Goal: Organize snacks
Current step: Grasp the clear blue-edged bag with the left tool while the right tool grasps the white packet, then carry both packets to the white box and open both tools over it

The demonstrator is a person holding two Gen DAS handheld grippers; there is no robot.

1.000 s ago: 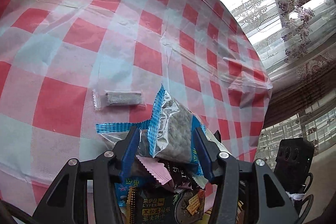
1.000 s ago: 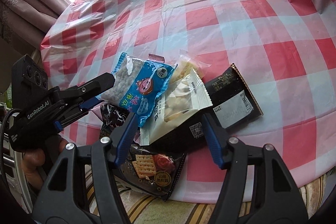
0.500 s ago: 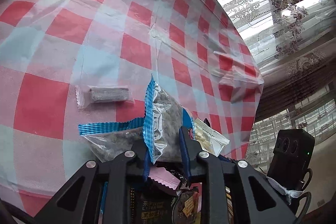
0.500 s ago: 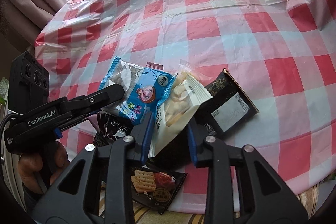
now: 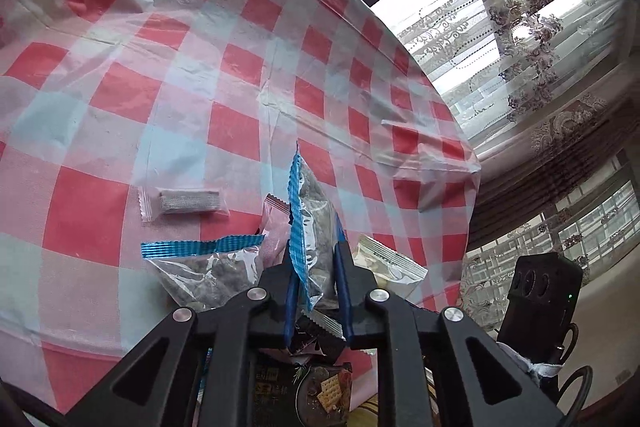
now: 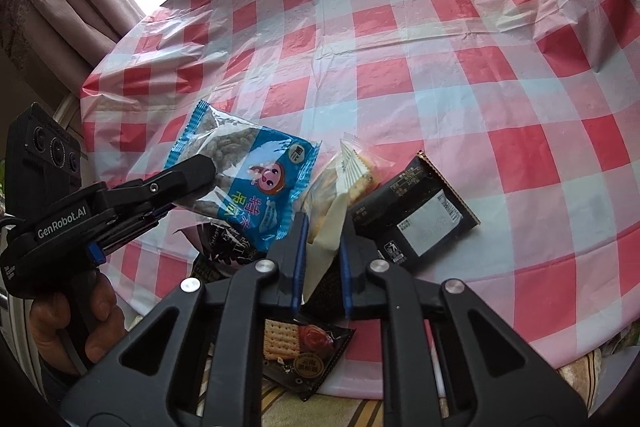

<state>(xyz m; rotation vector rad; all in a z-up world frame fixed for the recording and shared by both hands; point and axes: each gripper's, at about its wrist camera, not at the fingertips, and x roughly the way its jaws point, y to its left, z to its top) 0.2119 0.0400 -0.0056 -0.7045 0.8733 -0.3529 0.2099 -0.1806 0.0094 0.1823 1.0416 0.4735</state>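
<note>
My left gripper (image 5: 316,259) has its jaws closing tight on a blue-edged packet of dark puffed sticks (image 5: 310,223), held edge-up just above the pile. From the right wrist view that blue packet (image 6: 248,171) shows a cartoon face, with the left gripper (image 6: 200,167) pinching its left side. The jaws of my right gripper (image 6: 325,231) are closing on a white packet of pale biscuits (image 6: 334,205), its pads pressing the near end. Against it on the right rests a black packet (image 6: 416,215). A dark cracker packet (image 6: 304,351) lies under the right gripper.
The red-and-white checked cloth (image 5: 120,107) covers a round table. On it lie a small clear-wrapped grey bar (image 5: 188,203), a second blue-edged packet (image 5: 208,267) and a pink packet (image 5: 276,223). A hand (image 6: 92,327) holds the left gripper. Window and curtains (image 5: 540,47) stand behind.
Both grippers went from wide open to shut, the left on the blue packet, the right on the white one. The left rose a little with its packet, uncovering the pink packet.
</note>
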